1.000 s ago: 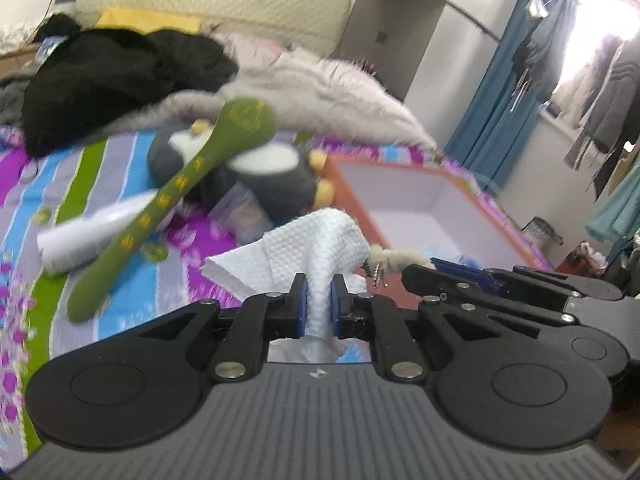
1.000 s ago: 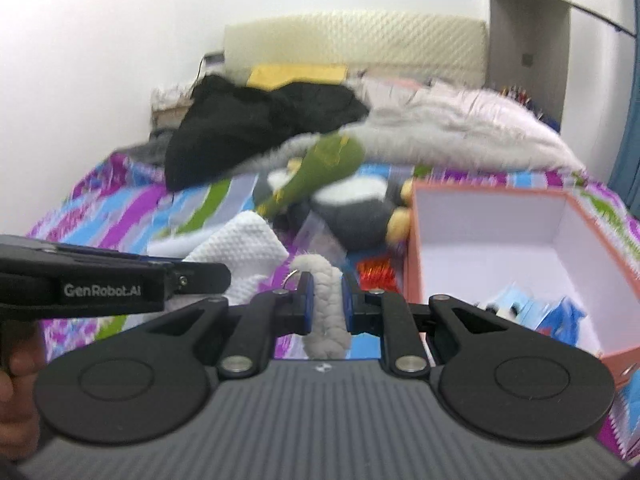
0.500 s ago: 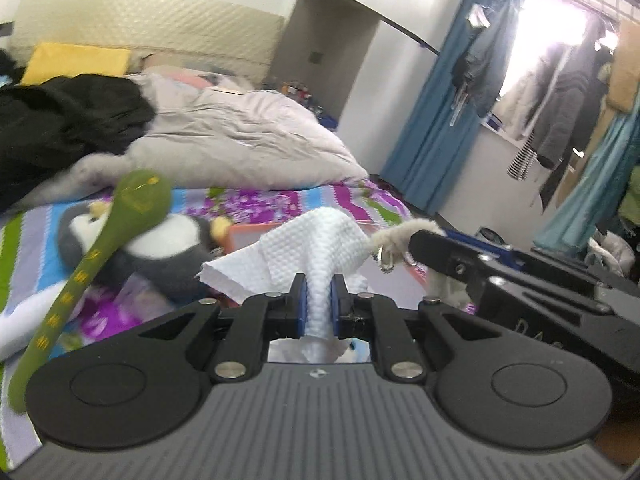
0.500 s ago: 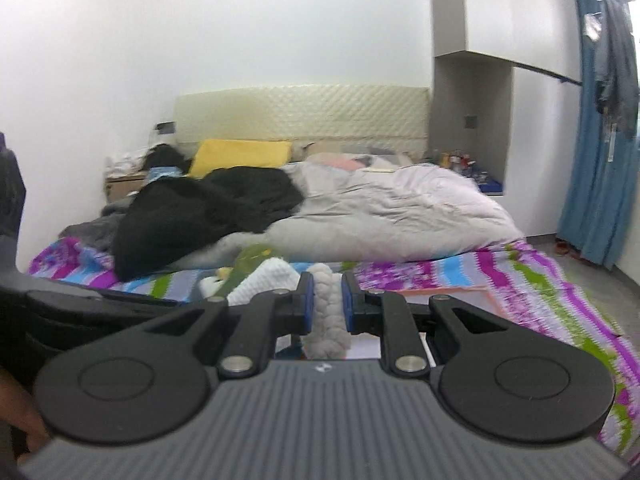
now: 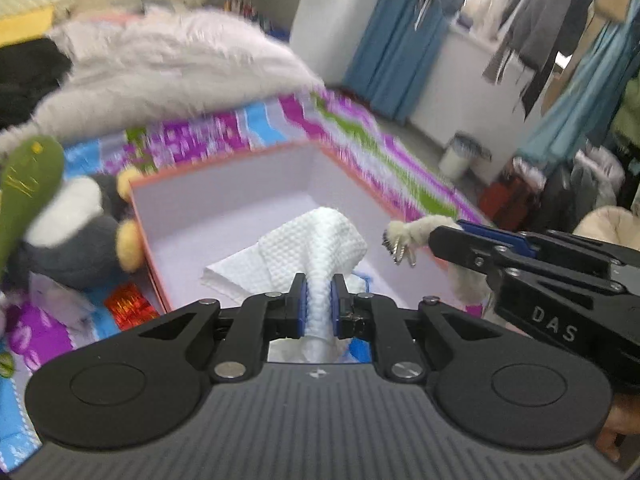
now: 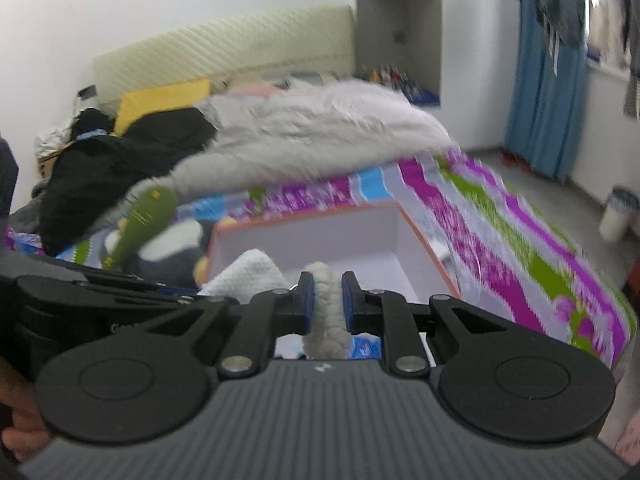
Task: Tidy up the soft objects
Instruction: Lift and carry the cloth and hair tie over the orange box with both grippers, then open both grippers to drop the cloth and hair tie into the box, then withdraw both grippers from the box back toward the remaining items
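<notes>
Your left tongs are clamped on a white textured cloth, which puffs up above the pads and hangs out below them. Your right tongs are pinched on a fuzzy cream keychain; in the left wrist view its tip and small metal keys stick out at about 3 o'clock from the cloth. The two loads sit close together but apart.

Just past both tongs lies the orange-rimmed box, white inside and open at the top. Both loads look to be over or just short of its near wall, so the step in hand seems to be dropping them in. Carry each one past the near rim before you loosen your grip, and lower it towards the floor of the box so that soft, light things do not catch on the rim or flop outside. Release one side at a time, keeping the tongs apart so the cloth does not snag the keys.

At 9 o'clock from the box, on the striped bed sheet, a grey and white plush penguin rests against the box's outer wall, with a green plush spoon leaning over it; likely the next things to gather. Farther back lies a heap of pale bedding and dark clothes.
</notes>
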Demonstrator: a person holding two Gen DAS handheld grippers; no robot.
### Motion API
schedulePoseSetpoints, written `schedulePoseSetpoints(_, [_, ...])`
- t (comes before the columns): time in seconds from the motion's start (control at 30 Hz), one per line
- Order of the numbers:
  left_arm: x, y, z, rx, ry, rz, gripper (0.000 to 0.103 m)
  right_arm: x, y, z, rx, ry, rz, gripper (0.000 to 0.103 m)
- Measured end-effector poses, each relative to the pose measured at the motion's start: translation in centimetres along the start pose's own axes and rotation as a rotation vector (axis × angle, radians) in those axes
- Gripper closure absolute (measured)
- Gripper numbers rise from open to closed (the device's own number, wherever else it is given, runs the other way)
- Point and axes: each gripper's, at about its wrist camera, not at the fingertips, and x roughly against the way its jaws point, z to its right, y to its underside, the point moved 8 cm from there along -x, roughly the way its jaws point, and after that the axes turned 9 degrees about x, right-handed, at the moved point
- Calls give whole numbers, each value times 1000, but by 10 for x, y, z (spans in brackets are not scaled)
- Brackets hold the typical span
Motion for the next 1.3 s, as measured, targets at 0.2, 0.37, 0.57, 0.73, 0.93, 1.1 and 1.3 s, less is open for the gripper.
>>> schedulePoseSetpoints(0.2, [-51,5,-9,31,-16,-113,89,-35,37,24,-57,20,-117,83])
schedulePoseSetpoints(0.37, [-78,10,-14,38,-42,-177,88,-51,66,38,-86,38,-185,83])
schedulePoseSetpoints(0.57, [-92,17,-15,-20,-96,-187,53,-55,84,47,-113,58,-232,74])
schedulePoseSetpoints(0.73, [-80,14,-12,-18,-82,-147,53,-47,79,51,-121,68,-202,65])
schedulePoseSetpoints(0.93, [-46,6,-8,-12,-48,-66,53,-23,63,45,-111,65,-114,64])
schedulePoseSetpoints(1.1, [-6,7,-5,-39,-45,27,53,4,50,27,-88,59,-24,64])
schedulePoseSetpoints(1.3, [43,20,-9,-70,-61,136,53,37,48,-5,-57,29,67,55])
